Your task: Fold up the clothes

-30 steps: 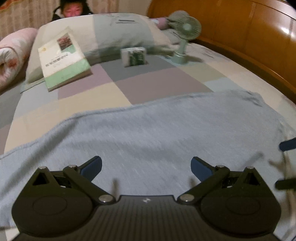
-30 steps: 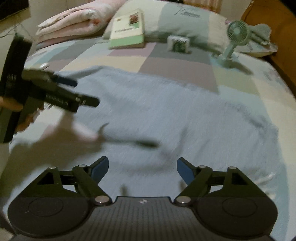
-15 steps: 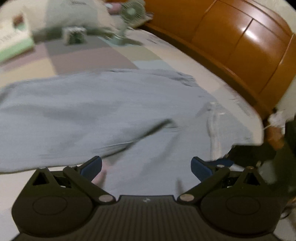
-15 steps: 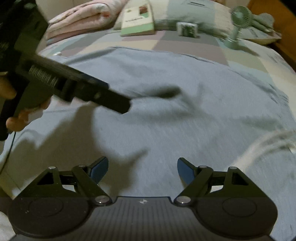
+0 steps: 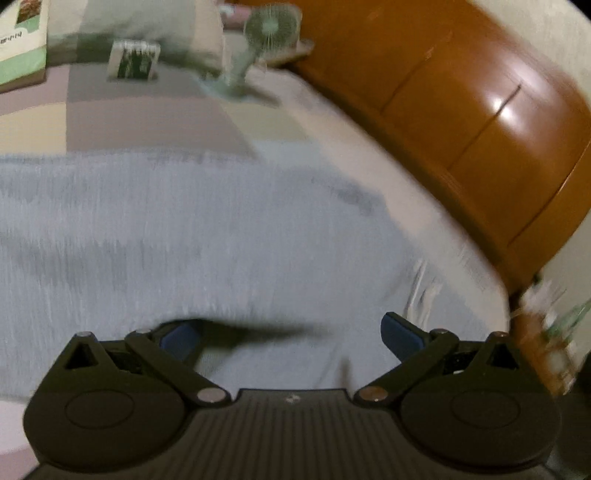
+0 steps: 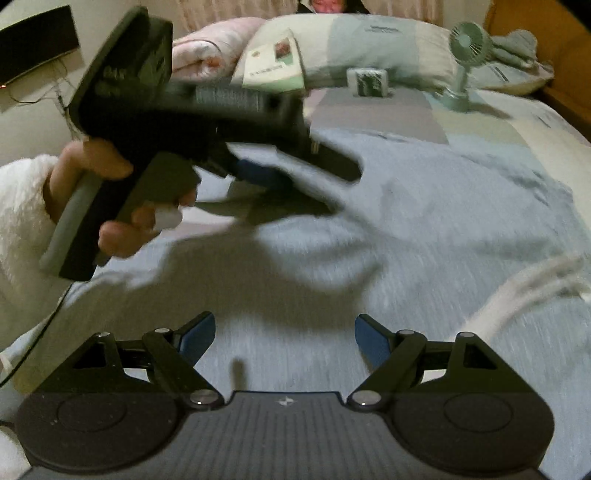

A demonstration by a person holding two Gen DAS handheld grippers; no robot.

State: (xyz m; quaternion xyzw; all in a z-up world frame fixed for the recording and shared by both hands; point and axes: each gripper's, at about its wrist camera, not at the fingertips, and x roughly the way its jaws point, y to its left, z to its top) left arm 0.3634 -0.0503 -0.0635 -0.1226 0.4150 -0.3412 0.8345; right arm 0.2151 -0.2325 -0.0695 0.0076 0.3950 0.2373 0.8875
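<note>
Both wrist views look down, close, along their fingers over the garment (image 5: 207, 236) on the bed (image 6: 546, 140); both show the fan (image 5: 271, 27) at top.

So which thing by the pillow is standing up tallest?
The green fan. It stands upright on its stalk, with its round head above the small box beside it, while the book leans back on the pillow.

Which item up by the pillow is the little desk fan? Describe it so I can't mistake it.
Start at the big pillow at the head of the bed, then look to its right end, toward the wooden bed frame. The fan stands upright there on the patchwork sheet. Unlike the flat book and small box nearby, it is pale green with a round grille on a thin stem.
</note>
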